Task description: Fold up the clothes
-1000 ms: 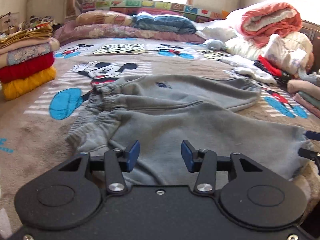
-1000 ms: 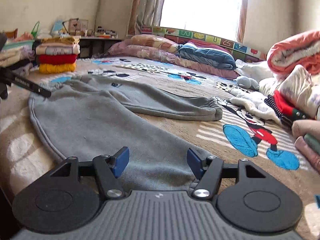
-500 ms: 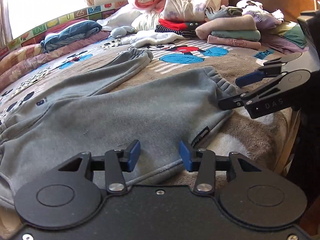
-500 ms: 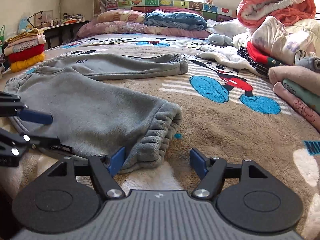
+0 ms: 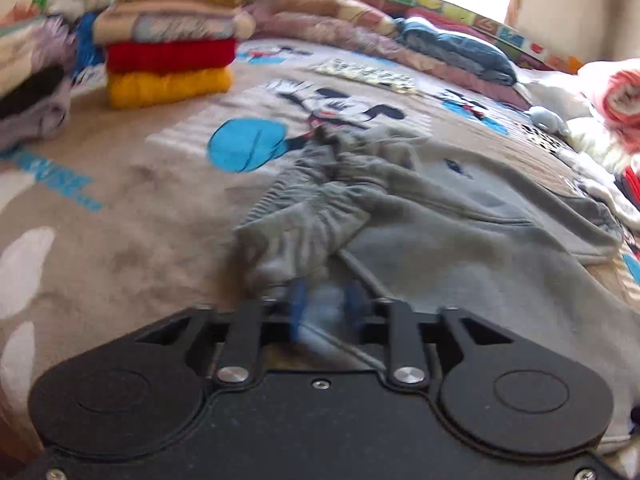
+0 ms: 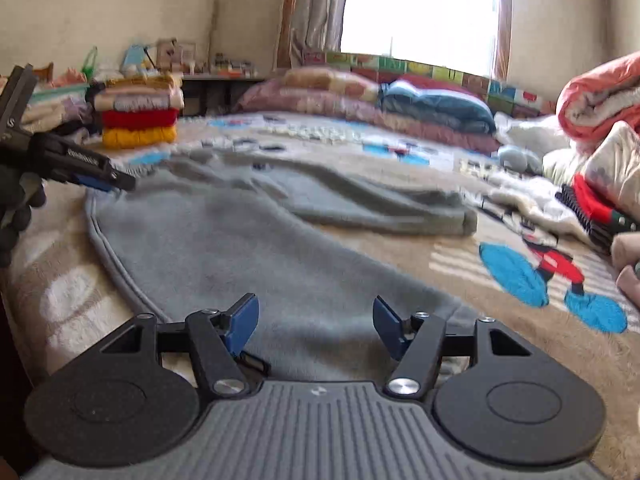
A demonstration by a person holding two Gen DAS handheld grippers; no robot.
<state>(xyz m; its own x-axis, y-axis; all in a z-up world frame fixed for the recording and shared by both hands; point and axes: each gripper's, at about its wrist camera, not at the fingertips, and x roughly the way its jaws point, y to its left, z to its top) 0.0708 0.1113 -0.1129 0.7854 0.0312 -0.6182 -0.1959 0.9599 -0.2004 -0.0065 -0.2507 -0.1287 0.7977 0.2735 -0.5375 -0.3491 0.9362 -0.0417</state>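
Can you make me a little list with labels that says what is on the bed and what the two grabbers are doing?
clothing: grey fleece sweatpants, spread flat on the bed
bed cover: tan cartoon-mouse blanket
left gripper: jaws closing, grey fabric at the waistband end between its blue pads
right gripper: jaws closing, pads wide apart over a trouser leg, not pinching it
folded stack: yellow, red and patterned textiles, on the blanket beyond the waistband
right side: heap of unfolded laundry
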